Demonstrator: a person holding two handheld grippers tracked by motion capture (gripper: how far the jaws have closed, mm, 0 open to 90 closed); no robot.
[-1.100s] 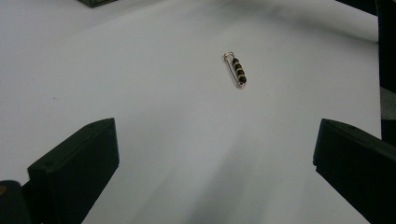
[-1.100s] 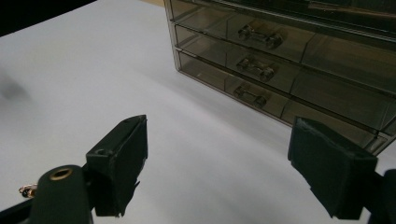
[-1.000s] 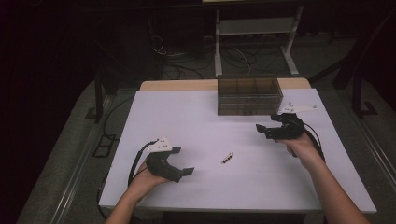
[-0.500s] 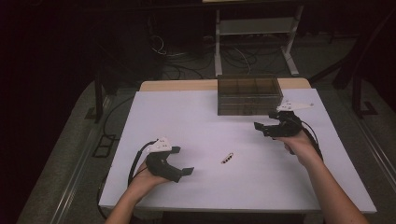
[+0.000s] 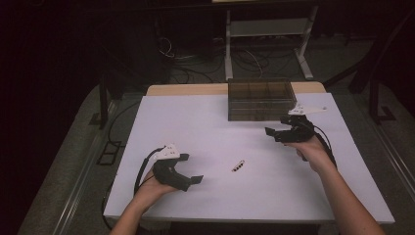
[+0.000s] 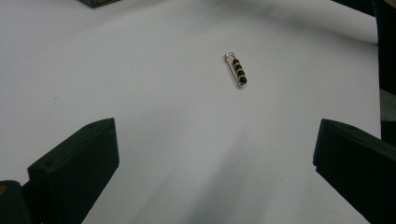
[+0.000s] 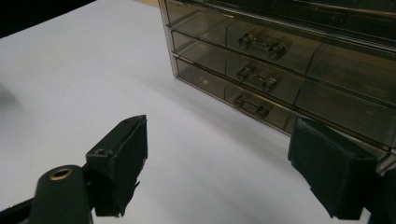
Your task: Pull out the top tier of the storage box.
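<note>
The table (image 5: 210,117) carries a white top, and a small beaded pin (image 5: 238,166) lies flat on it, a little toward the near edge and slightly right of the middle. In the left gripper view the beaded pin (image 6: 236,70) shows as a thin wire clasp strung with dark and gold beads, lying alone on the bare surface with nothing touching it.

The left tongs (image 5: 190,169) sit near the near-left corner of the table, held in a hand that comes up from the near edge. They point toward the pin and are apart from it. Their jaws stand wide apart and hold nothing; in the left gripper view the left tongs (image 6: 215,168) frame the bare table with the pin farther off, between the two jaws' lines.

The right tongs (image 5: 275,133) are close to the right edge, just in front of a smoky clear drawer box (image 5: 261,100) that stands at the far edge. Their jaws are also apart and empty. In the right gripper view the right tongs (image 7: 217,161) face the drawer box (image 7: 280,70), whose stacked drawers with small handles are all closed, near but not touched.
</note>
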